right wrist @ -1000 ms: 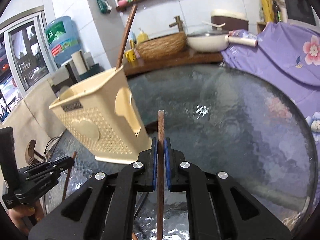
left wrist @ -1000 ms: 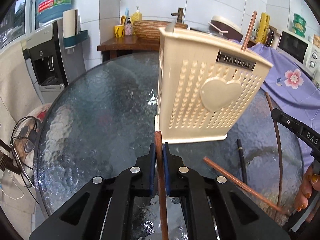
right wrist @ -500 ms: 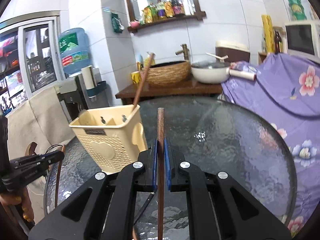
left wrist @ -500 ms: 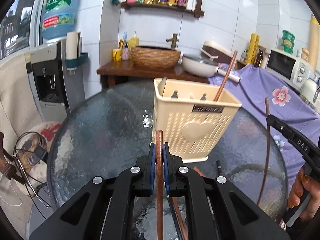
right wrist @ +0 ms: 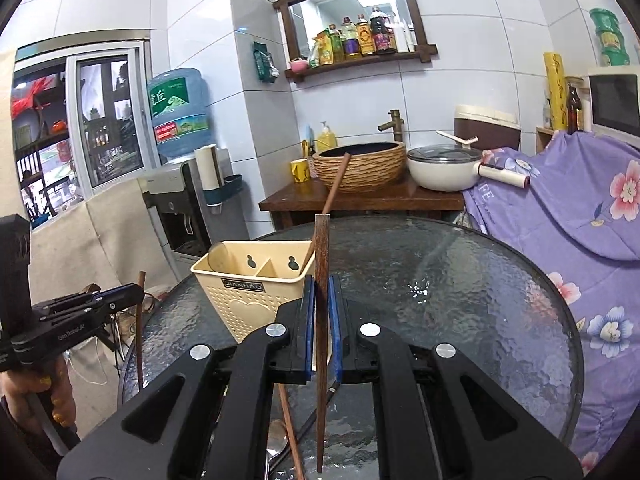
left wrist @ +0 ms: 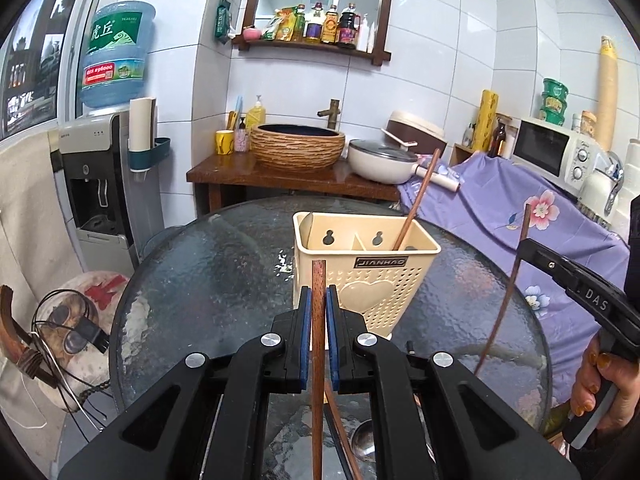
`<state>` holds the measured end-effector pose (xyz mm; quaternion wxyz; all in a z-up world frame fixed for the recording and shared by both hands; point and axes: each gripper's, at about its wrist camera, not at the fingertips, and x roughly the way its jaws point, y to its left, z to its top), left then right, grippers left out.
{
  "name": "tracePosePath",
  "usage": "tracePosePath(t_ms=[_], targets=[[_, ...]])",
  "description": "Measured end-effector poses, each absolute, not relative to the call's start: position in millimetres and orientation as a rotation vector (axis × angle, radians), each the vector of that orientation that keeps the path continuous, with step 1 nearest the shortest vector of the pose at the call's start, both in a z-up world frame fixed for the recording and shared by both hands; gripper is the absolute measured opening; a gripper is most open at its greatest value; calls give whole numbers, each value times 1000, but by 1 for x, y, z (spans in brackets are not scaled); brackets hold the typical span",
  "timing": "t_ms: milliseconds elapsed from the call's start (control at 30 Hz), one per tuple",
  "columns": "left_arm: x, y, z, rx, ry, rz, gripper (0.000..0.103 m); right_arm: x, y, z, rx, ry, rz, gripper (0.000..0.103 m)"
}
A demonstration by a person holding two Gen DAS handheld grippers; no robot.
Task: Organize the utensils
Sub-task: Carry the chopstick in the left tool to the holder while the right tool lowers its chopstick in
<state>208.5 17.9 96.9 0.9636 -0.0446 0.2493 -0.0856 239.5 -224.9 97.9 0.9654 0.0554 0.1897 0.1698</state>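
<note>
A cream plastic utensil holder stands on the round glass table; it also shows in the right wrist view. One brown chopstick leans in its right compartment. My left gripper is shut on a brown chopstick, held upright in front of the holder. My right gripper is shut on another brown chopstick, held upright to the right of the holder. In the left wrist view, the right gripper's chopstick shows at right.
More chopsticks and a metal spoon lie on the glass near me. A wooden counter with a woven basin and a pan stands behind. Purple floral cloth covers furniture at right; a water dispenser at left.
Both grippers have lifted up and drawn back from the holder with their chopsticks, so the holder looks smaller and its open top is in view.
</note>
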Motion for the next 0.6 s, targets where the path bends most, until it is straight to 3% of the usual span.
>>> tracePosePath(t_ms=[600], targets=[[196, 21, 135, -84, 434, -221, 7, 240, -220, 130, 111, 369, 428, 8]])
